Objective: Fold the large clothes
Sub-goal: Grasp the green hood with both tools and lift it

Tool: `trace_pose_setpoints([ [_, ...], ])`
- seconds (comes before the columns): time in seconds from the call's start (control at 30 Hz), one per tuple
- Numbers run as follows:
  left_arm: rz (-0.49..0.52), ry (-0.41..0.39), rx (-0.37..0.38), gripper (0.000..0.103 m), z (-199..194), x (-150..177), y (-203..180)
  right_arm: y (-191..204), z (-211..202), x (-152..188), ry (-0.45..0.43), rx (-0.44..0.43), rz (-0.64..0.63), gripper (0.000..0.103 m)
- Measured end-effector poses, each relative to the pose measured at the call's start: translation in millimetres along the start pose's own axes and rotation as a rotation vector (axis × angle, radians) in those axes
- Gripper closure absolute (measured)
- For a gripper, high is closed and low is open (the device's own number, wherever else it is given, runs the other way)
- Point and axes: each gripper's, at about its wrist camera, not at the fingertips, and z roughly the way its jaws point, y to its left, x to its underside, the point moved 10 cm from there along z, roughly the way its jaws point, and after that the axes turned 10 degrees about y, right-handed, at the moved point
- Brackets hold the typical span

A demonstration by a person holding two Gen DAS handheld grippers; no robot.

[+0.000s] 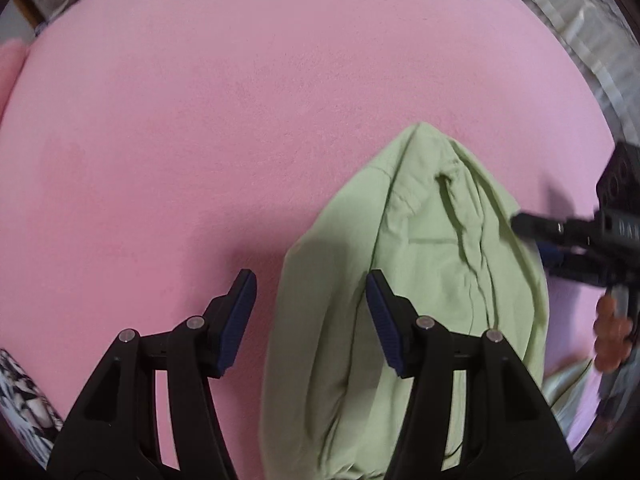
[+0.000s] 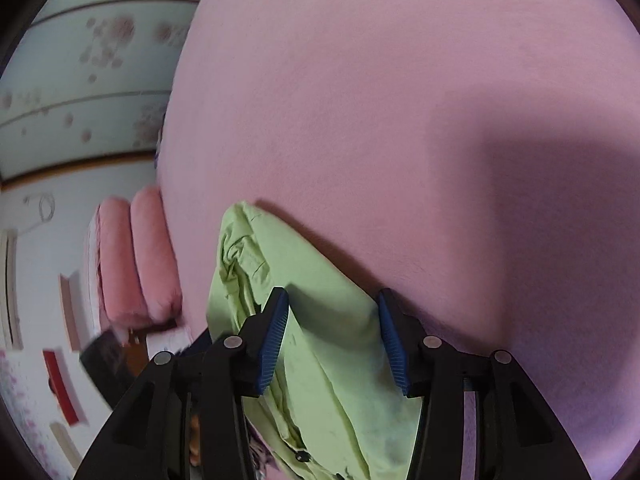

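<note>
A light green garment (image 1: 424, 264) lies folded into a long narrow bundle on the pink bed sheet (image 1: 240, 120). My left gripper (image 1: 312, 280) is open above the bundle's left edge, its right finger over the cloth and its left finger over the sheet. My right gripper shows at the right edge of the left wrist view (image 1: 532, 226), beside the bundle's right side. In the right wrist view the garment (image 2: 328, 344) lies between and below the open fingers of my right gripper (image 2: 332, 300). Whether the pads touch the cloth is unclear.
Pink sheet (image 2: 400, 120) stretches away on all sides. Two pink pillows (image 2: 136, 260) lie at the bed's left edge, with a wall and shelves beyond. A black-and-white patterned cloth (image 1: 24, 396) sits at the lower left. A grey quilted cover (image 1: 580, 20) lies at the upper right.
</note>
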Motion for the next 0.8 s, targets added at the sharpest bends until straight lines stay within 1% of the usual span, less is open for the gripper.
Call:
trace_pose_setpoints([
  [0.07, -0.057, 0.021, 0.071, 0.050, 13, -12, 2, 5, 6, -5, 0.015, -0.011, -0.035, 0.057],
  [0.1, -0.077, 0.030, 0.093, 0.050, 17, -15, 6, 9, 9, -7, 0.025, -0.015, -0.062, 0.064],
  [0.13, -0.104, 0.039, 0.131, 0.052, 21, -18, 7, 11, 11, -7, 0.035, -0.012, -0.085, 0.073],
  [0.17, -0.125, 0.034, 0.167, 0.058, 22, -21, 9, 14, 15, -7, 0.045, -0.012, -0.108, 0.075],
  [0.2, -0.137, 0.026, 0.217, 0.076, 21, -24, 9, 20, 17, -6, 0.045, -0.019, -0.144, 0.081],
  [0.23, -0.151, 0.016, 0.283, 0.083, 17, -25, 9, 27, 17, -5, 0.045, -0.025, -0.181, 0.086],
  [0.27, -0.168, -0.008, 0.321, 0.085, 11, -26, 12, 35, 17, -4, 0.046, -0.036, -0.218, 0.087],
  [0.3, -0.169, -0.032, 0.351, 0.091, 5, -25, 13, 39, 13, 8, 0.049, -0.057, -0.246, 0.087],
  [0.33, -0.161, -0.052, 0.381, 0.095, -2, -21, 13, 47, 9, 12, 0.058, -0.098, -0.269, 0.087],
  [0.37, -0.143, -0.074, 0.409, 0.096, -10, -17, 12, 55, 5, 18, 0.068, -0.145, -0.282, 0.087],
  [0.4, -0.122, -0.102, 0.428, 0.097, -19, -11, 13, 66, -1, 25, 0.080, -0.217, -0.297, 0.087],
  [0.43, -0.106, -0.140, 0.455, 0.098, -33, -5, 16, 76, -7, 33, 0.086, -0.266, -0.313, 0.087],
  [0.5, -0.087, -0.183, 0.533, 0.098, -58, 13, 15, 97, -20, 52, 0.111, -0.343, -0.377, 0.087],
  [0.57, -0.062, -0.215, 0.622, 0.098, -89, 36, 16, 109, -30, 75, 0.139, -0.365, -0.447, 0.087],
  [0.6, -0.040, -0.230, 0.679, 0.098, -108, 50, 17, 117, -36, 91, 0.162, -0.376, -0.489, 0.087],
  [0.67, -0.007, -0.243, 0.744, 0.098, -138, 81, 19, 124, -46, 113, 0.195, -0.391, -0.531, 0.087],
  [0.77, 0.057, -0.255, 0.775, 0.098, -174, 124, 21, 133, -59, 159, 0.258, -0.388, -0.622, 0.087],
  [0.8, 0.074, -0.253, 0.776, 0.098, -181, 135, 21, 130, -63, 174, 0.273, -0.382, -0.647, 0.087],
])
